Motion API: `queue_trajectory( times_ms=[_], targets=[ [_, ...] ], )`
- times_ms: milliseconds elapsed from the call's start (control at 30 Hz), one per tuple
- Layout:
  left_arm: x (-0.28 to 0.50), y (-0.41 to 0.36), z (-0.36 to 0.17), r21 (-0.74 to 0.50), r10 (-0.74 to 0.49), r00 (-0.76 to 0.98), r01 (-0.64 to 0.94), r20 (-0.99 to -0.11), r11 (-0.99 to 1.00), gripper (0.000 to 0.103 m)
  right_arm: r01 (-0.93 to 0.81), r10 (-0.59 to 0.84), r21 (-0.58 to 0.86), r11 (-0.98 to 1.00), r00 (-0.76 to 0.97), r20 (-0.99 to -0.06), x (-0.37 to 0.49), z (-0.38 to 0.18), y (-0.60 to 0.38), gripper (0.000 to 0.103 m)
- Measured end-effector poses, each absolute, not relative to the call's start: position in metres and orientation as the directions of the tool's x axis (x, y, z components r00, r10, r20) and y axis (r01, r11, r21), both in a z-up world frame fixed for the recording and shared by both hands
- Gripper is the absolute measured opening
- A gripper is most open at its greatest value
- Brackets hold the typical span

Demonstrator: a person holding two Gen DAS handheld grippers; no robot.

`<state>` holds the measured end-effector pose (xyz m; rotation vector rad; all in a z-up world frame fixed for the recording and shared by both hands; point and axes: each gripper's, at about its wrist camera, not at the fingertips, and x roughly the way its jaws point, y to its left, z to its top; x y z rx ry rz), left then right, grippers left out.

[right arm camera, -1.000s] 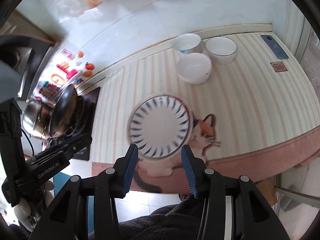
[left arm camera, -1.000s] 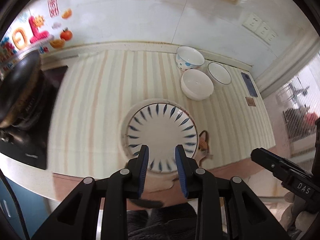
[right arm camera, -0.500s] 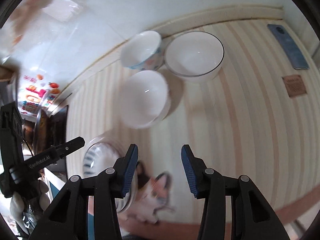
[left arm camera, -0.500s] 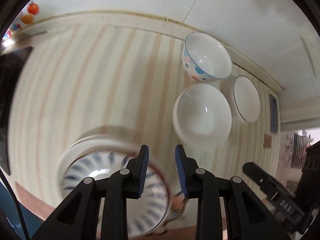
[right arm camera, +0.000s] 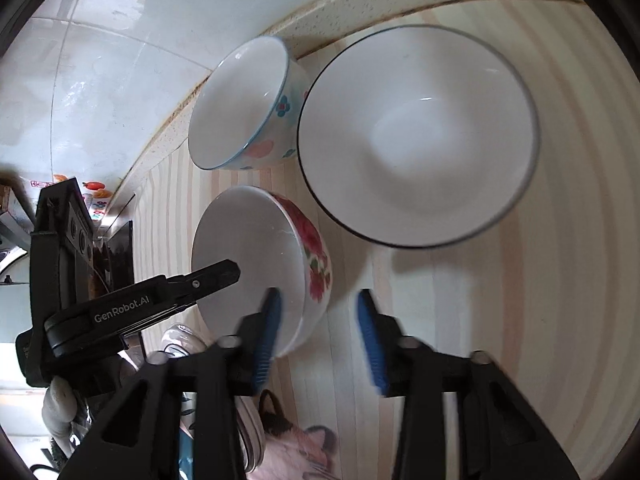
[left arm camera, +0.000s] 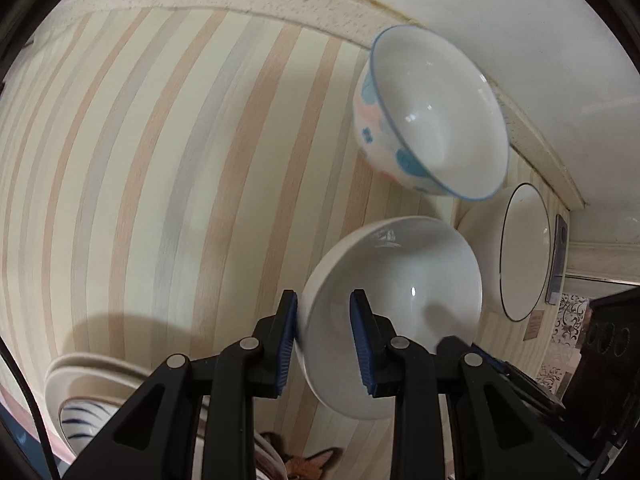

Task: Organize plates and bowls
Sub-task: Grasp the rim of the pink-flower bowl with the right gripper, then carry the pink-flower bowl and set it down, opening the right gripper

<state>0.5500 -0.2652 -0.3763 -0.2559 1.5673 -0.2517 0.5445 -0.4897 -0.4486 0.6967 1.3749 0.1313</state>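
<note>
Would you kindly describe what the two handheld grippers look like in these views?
Both are black plastic, each with two angular fingers, triangular cut-outs and silver pivot pins. The left gripper and right gripper carry ribbed blue pads on their inner faces. In the right wrist view the left one's side reads "GenRobot.AI" in white, and a light glove shows beneath it. A thin black cable runs along the left view's edge.

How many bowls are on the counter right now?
3: a floral bowl nearest the tools, a blue-rimmed flowered bowl by the wall, and a dark-rimmed white bowl beside it. More may be hidden.
</note>
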Motion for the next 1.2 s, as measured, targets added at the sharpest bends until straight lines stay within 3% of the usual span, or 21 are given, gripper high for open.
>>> queue_trajectory(
  times_ms=[100, 733, 1200],
  targets=[
    [0.552, -0.266, -0.375, -0.314, -0.314, 0.001, 0.006, -0.949, 0.949, 0.024, 0.284, 0.472, 0.517, 0.808, 0.213, -0.855, 0.549, -0.455, -0.481, 0.017],
    [0.513, -0.297, -0.334, -0.292, -0.301, 0.064, 0.120, -0.952, 0.949, 0.024, 0.201, 0.442, 0.492, 0.847, 0.247, -0.862, 0.525, -0.425, -0.468, 0.016],
    [0.428, -0.332, -0.345, -0.301, -0.300, -0.042, 0.247, -0.953, 0.921, 0.024, 0.239, 0.429, 0.479, 0.845, 0.231, -0.873, 0.415, -0.413, -0.493, 0.016]
  ],
)
